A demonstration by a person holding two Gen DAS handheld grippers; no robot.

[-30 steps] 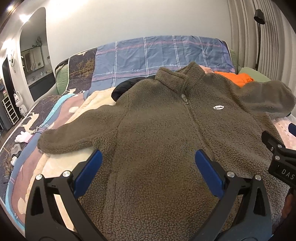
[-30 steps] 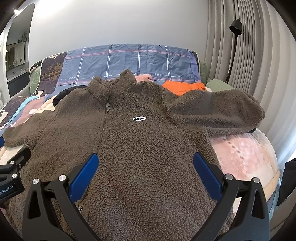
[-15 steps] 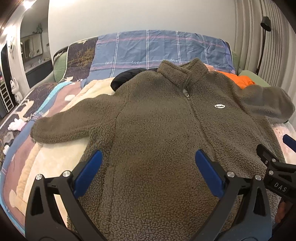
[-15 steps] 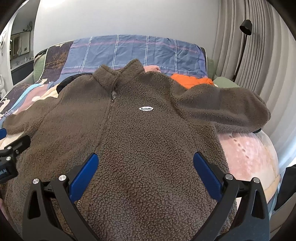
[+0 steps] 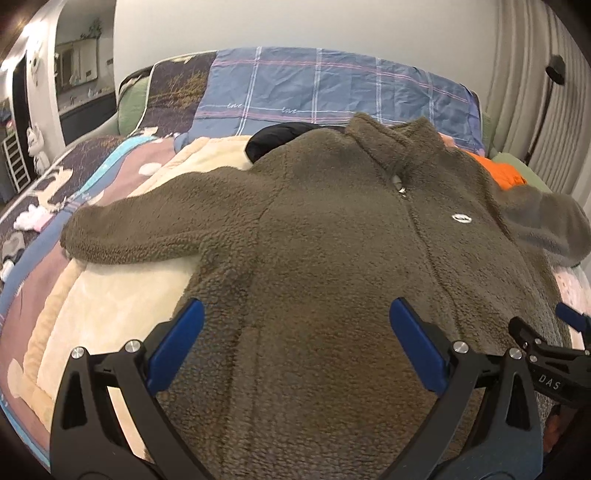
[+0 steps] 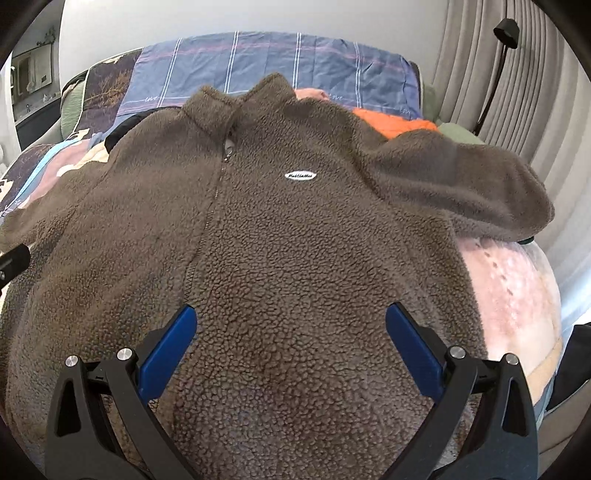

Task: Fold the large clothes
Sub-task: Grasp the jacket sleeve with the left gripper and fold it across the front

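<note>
A brown fleece jacket lies front up and spread out on the bed, zipped, with a white oval logo patch. It also fills the right wrist view. Its left sleeve stretches out over the blanket and its right sleeve reaches toward the bed's right edge. My left gripper is open and empty just above the jacket's lower left half. My right gripper is open and empty above the lower right half.
The bed has a cream and pink blanket, a blue plaid pillow, a black garment and an orange garment under the jacket's shoulders. Curtains and a floor lamp stand on the right. The bed edge is close at the right.
Both grippers have moved forward and lower toward the jacket, which looks larger in both views. The jacket has not moved. Both stay open.
</note>
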